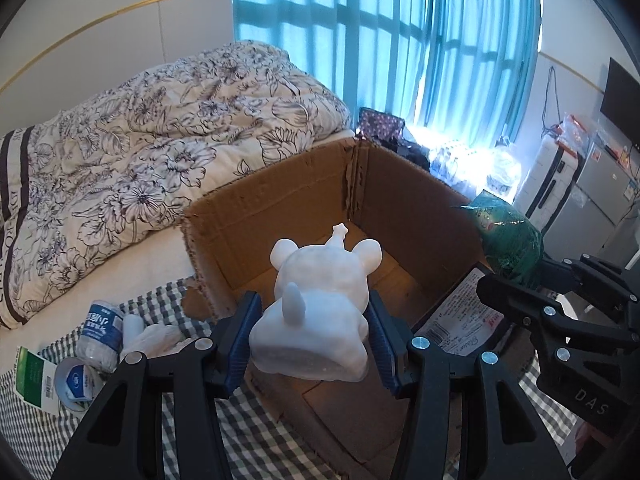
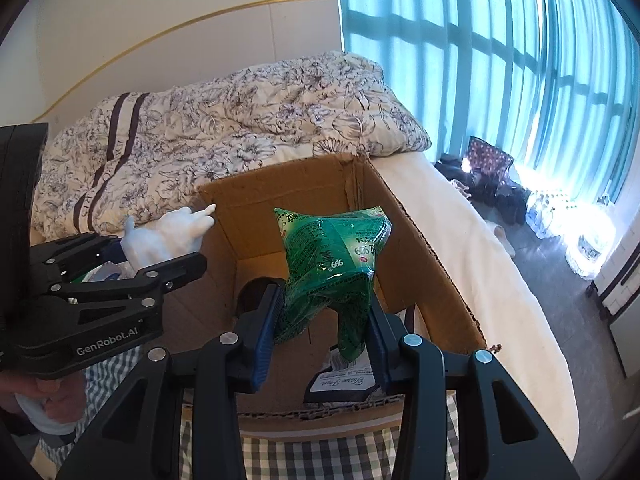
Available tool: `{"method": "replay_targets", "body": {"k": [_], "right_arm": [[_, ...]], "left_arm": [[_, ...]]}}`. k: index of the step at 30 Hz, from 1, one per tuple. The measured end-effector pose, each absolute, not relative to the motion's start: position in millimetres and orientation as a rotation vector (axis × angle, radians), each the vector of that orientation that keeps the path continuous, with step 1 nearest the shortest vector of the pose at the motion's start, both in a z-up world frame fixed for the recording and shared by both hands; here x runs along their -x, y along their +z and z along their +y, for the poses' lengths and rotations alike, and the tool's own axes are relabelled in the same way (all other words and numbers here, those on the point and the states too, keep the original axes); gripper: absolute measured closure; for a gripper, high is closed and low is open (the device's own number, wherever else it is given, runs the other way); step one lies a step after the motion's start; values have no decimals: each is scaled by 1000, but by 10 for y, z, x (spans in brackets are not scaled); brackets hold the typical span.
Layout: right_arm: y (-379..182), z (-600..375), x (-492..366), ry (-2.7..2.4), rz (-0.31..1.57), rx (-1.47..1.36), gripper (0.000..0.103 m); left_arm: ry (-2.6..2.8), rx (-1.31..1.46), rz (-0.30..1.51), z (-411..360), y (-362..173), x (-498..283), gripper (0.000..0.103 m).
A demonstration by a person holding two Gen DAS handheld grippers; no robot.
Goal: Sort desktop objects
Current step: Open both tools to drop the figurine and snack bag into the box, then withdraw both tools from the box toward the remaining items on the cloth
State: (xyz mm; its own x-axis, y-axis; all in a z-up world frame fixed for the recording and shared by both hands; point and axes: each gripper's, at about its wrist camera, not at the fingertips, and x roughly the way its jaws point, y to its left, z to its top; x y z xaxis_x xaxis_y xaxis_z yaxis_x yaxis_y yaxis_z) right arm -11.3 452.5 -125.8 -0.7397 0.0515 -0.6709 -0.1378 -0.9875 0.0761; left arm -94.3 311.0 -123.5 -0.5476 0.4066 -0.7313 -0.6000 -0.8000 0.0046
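My left gripper [image 1: 312,320] is shut on a white animal figurine [image 1: 320,304], holding it over the near left part of an open cardboard box [image 1: 280,192]. My right gripper [image 2: 324,324] is shut on a green plastic packet [image 2: 332,260] and holds it above the box [image 2: 420,248] interior. In the left wrist view the green packet [image 1: 504,240] and the right gripper [image 1: 516,292] show at the right. The right wrist view has the figurine [image 2: 168,236] and the left gripper [image 2: 168,268] at its left. A printed flat pack [image 1: 464,316] lies on the box floor.
The box sits on a checked cloth [image 1: 256,432] against a bed with a floral quilt [image 1: 152,140]. A crushed water bottle [image 1: 100,332], a tape roll [image 1: 74,380] and a green-white carton [image 1: 34,376] lie left of the box. Blue curtains [image 1: 400,32] hang behind.
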Motion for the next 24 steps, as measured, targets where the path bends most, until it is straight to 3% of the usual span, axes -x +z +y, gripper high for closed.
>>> {"method": "replay_targets", "body": {"k": [10, 13, 17, 24], "right_arm": [[-1420, 4629, 253, 2802, 209, 1145, 63], [-1415, 4633, 265, 2807, 217, 1135, 58], [-1345, 4606, 244, 2811, 205, 1090, 39], [-1159, 4532, 192, 2828, 186, 1039, 39]], "left_arm": [[2311, 1049, 352, 3179, -1360, 1063, 46], [2316, 1041, 338, 3152, -1331, 1077, 39], [2332, 1026, 318, 3083, -1249, 1072, 39], [2363, 976, 285, 2913, -1033, 998, 39]]}}
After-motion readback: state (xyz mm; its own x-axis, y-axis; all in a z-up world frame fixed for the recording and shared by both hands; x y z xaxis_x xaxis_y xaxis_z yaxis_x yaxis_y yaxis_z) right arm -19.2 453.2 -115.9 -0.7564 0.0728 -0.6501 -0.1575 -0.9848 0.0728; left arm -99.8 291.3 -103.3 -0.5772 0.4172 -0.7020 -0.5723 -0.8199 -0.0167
